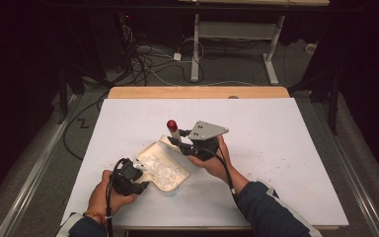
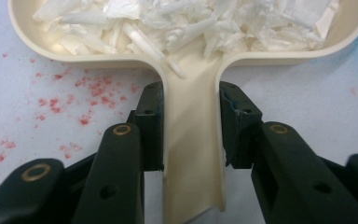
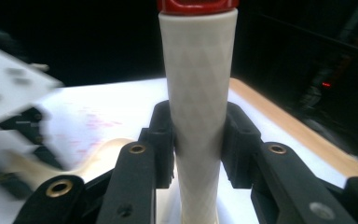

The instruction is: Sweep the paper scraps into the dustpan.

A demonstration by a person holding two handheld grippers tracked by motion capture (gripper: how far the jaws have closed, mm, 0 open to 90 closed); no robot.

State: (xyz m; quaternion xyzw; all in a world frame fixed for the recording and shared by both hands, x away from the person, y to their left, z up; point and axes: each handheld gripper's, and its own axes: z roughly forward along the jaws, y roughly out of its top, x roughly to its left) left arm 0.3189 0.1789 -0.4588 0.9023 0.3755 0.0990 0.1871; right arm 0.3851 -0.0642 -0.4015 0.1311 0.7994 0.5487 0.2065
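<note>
A cream dustpan (image 1: 164,170) lies on the white table, holding several white paper scraps (image 2: 191,23). My left gripper (image 1: 143,183) is shut on the dustpan's handle (image 2: 192,154), one jaw on each side (image 2: 191,126). My right gripper (image 1: 180,143) stands just beyond the pan's far edge, shut on an upright white textured brush handle (image 3: 198,93) with a red cap (image 1: 171,124). The handle sits between its pads (image 3: 198,140). The lower end of the brush is hidden behind the gripper.
Faint red specks (image 2: 88,93) mark the white table cover (image 1: 276,148) beside the pan. A wooden table edge (image 1: 197,92) runs along the far side. Cables and a desk frame (image 1: 197,44) stand on the floor beyond.
</note>
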